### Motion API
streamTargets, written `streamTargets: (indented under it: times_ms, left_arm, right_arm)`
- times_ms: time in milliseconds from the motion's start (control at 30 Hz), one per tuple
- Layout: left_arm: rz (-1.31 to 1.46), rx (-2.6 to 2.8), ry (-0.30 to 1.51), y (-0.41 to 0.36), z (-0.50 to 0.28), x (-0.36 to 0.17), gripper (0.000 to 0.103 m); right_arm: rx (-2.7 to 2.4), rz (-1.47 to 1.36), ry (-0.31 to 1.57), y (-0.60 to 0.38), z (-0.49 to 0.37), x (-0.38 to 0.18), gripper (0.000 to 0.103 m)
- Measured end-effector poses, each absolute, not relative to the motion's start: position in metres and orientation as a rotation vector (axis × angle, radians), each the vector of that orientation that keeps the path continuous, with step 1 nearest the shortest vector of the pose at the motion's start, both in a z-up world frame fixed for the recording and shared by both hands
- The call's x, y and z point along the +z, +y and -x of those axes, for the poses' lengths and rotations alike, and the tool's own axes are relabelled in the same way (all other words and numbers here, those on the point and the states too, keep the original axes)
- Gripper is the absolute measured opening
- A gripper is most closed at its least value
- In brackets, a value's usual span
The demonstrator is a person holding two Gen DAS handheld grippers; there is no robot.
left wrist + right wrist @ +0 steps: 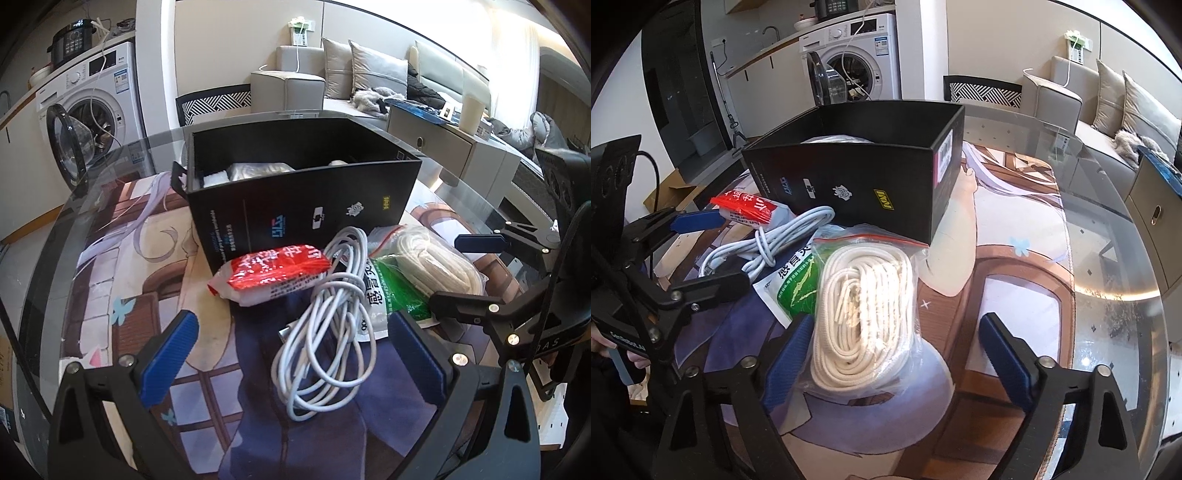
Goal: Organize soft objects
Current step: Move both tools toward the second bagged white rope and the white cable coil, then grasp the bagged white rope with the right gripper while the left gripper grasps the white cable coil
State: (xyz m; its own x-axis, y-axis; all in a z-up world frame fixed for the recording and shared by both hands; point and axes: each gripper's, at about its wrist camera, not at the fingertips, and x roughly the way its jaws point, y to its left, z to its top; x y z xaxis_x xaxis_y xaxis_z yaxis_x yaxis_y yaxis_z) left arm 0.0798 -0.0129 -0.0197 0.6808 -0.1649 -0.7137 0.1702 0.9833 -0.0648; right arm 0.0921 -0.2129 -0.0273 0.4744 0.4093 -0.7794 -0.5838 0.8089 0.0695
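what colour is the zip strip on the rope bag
Red, along the top edge of the rope bag; clearest in the right wrist view.

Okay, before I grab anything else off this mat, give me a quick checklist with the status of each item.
1. Left gripper open: ok, jaws spread wide around the white cable.
2. Right gripper open: ok, one finger beside the bagged cream rope.
3. Either gripper holding something: ok, both carry nothing.
4. Black box upright and open-topped: ok.
5. Room left in the box: cannot tell, white items already lie inside and the floor is hidden.
6. Loose items separate: not ok, the cable overlaps the green packet and lies against the red and white packet.
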Motion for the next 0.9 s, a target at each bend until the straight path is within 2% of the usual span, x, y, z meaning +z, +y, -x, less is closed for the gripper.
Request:
streamTargets:
  times_ms: [233,367,500,667,800,900]
  left_arm:
    - [-0.015,-0.216,0.810,-0.020,-0.081,-0.021,0.101]
    - [-0.001,-0.238,0.825,-0.022,-0.082,-0.022,0.091]
    - [0.007,-0.255,0.834,-0.024,-0.082,-0.023,0.080]
    - [0.035,-0.282,0.849,-0.026,-0.085,-0.025,0.059]
    - [0.042,-0.285,0.848,-0.027,-0.086,-0.025,0.051]
    - [0.046,-0.282,0.847,-0.027,-0.085,-0.025,0.049]
  right_arm:
    - [0.663,0.223,0.880,-0.208,-0.088,-0.024,0.060]
    - [0.688,0.214,0.878,-0.207,-0.086,-0.023,0.051]
    - [0.695,0.214,0.874,-0.207,-0.086,-0.024,0.048]
    - [0.698,0.215,0.872,-0.207,-0.085,-0.024,0.048]
    - [0.698,0.214,0.872,-0.208,-0.085,-0.024,0.048]
    - [0.697,0.211,0.871,-0.208,-0.084,-0.023,0.048]
